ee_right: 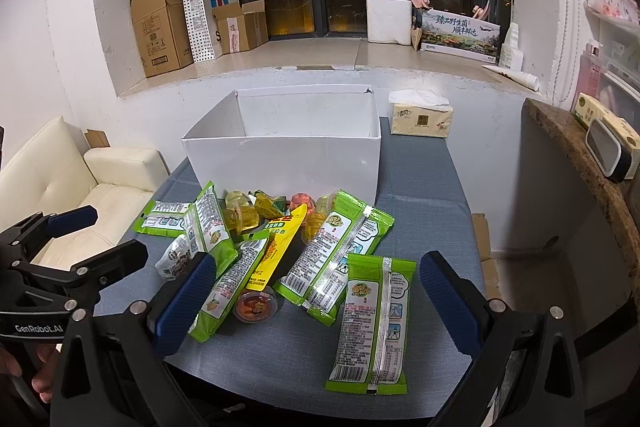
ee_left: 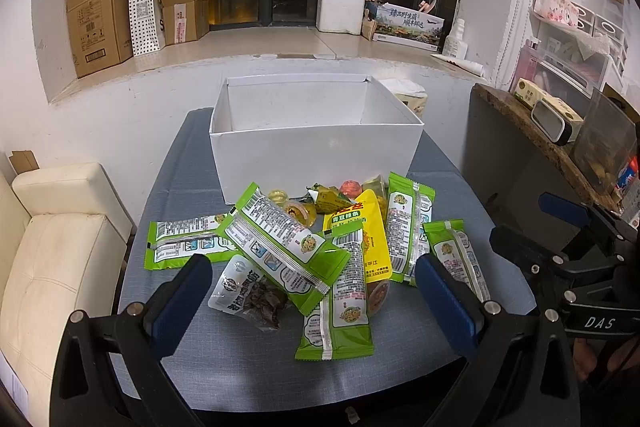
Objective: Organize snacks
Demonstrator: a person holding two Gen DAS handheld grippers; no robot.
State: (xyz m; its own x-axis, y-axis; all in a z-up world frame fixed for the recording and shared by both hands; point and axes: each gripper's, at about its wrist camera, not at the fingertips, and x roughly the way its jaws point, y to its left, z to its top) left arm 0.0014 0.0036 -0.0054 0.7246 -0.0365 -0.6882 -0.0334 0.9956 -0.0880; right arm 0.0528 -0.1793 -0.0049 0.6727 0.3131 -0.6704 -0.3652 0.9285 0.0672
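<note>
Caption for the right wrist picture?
Open right gripper hovers over snack packets piled before an empty white box.

glossy plastic packets (ee_right: 370,321), matt cloth tablecloth (ee_right: 424,195)

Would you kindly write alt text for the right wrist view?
A pile of green snack packets, a yellow pouch and small jelly cups lies on a grey-blue tablecloth before an open white cardboard box. The open right gripper hovers, holding nothing; the left gripper is at left.

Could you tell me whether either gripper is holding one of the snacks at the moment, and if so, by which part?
Nothing is held. The left gripper and right gripper are both open above the snack packets, which lie loose on the table.
</note>
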